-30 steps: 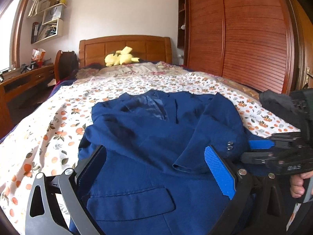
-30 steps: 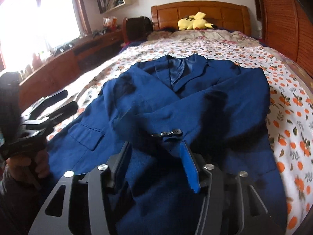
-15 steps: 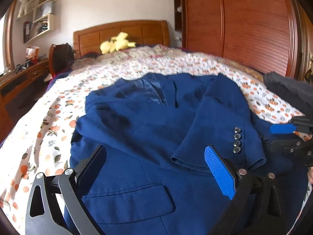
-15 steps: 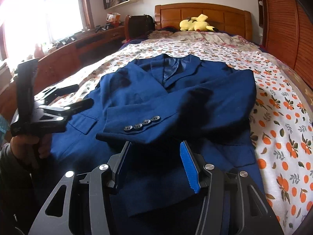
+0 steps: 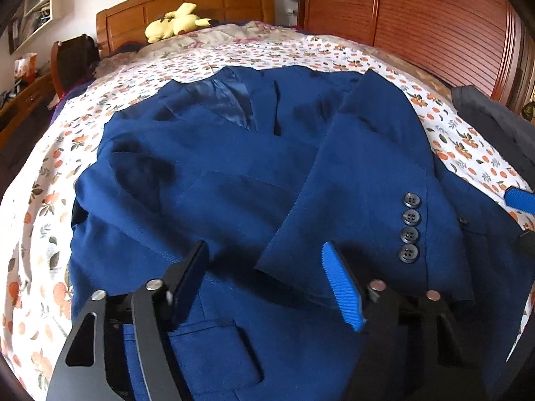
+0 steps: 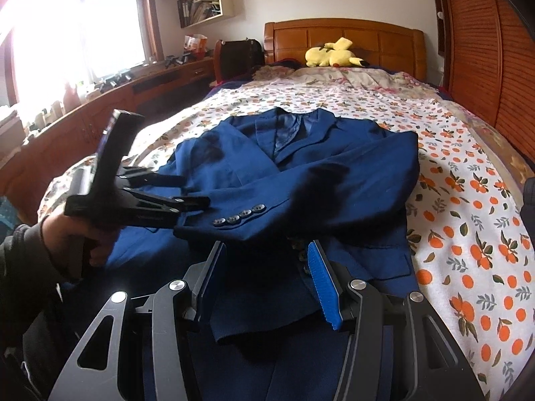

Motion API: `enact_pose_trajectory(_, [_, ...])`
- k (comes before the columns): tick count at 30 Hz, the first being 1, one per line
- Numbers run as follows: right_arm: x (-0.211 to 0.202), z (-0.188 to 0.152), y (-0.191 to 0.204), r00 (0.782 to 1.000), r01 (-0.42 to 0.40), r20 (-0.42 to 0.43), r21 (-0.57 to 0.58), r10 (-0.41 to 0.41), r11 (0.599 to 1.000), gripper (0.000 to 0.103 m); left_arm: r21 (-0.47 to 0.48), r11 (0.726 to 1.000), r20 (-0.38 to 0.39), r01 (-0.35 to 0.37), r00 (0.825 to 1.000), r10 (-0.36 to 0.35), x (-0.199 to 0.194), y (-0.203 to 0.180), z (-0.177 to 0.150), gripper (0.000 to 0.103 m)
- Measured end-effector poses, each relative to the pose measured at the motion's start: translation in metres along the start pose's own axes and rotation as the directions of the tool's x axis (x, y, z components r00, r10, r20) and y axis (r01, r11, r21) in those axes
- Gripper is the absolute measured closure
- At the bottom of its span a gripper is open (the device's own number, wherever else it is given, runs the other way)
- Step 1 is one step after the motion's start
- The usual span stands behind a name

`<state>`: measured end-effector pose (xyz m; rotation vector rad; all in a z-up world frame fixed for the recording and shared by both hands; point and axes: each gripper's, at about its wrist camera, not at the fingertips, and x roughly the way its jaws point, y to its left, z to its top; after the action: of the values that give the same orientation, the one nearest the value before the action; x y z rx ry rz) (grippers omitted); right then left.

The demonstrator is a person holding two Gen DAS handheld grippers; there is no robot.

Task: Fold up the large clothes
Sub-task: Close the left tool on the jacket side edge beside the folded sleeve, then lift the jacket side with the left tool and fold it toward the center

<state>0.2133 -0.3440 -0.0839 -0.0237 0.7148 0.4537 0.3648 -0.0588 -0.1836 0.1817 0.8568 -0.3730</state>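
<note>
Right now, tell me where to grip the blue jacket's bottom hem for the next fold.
Take the blue jacket at its bottom hem, coming from the foot of the bed. That edge lies nearest both open grippers, left gripper and right gripper, and both sleeves, including the buttoned cuff, are already folded across the chest.

Yellow plush toy (image 6: 332, 54) by wooden headboard (image 6: 344, 41), floral bedsheet (image 6: 474, 234), desk (image 6: 100, 113) w/ clutter.

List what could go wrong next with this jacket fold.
1. The folded sleeve with four dark buttons lies loose across the navy blue suit jacket, so lifting the hem may slide it off.
2. Both the left hand-held gripper and the right hand-held gripper are open, holding nothing; pinching one fabric layer could undo the fold.
</note>
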Motion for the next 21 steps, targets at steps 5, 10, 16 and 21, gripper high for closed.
enact_pose_trajectory(5, [-0.006,0.000,0.001,1.000,-0.016,0.011,-0.004,0.016,1.000,0.054,0.009,1.000,-0.003,0.006,1.000,-0.006,0.000,-0.009,0.000,0.056])
enact_pose_trajectory(10, [-0.013,-0.003,-0.001,1.000,-0.025,0.018,-0.002,0.025,1.000,0.054,-0.016,1.000,-0.023,0.015,1.000,-0.016,0.004,-0.011,-0.003,0.060])
enact_pose_trajectory(16, [-0.019,-0.006,-0.010,1.000,-0.007,0.026,0.005,0.007,1.000,0.054,-0.094,0.994,-0.035,0.054,0.998,-0.058,0.002,-0.005,-0.006,0.070])
enact_pose_trajectory(21, [-0.020,-0.006,-0.014,0.999,0.014,0.036,0.018,-0.015,1.000,0.053,-0.076,0.997,-0.018,0.024,1.000,-0.025,-0.016,-0.012,0.000,0.100])
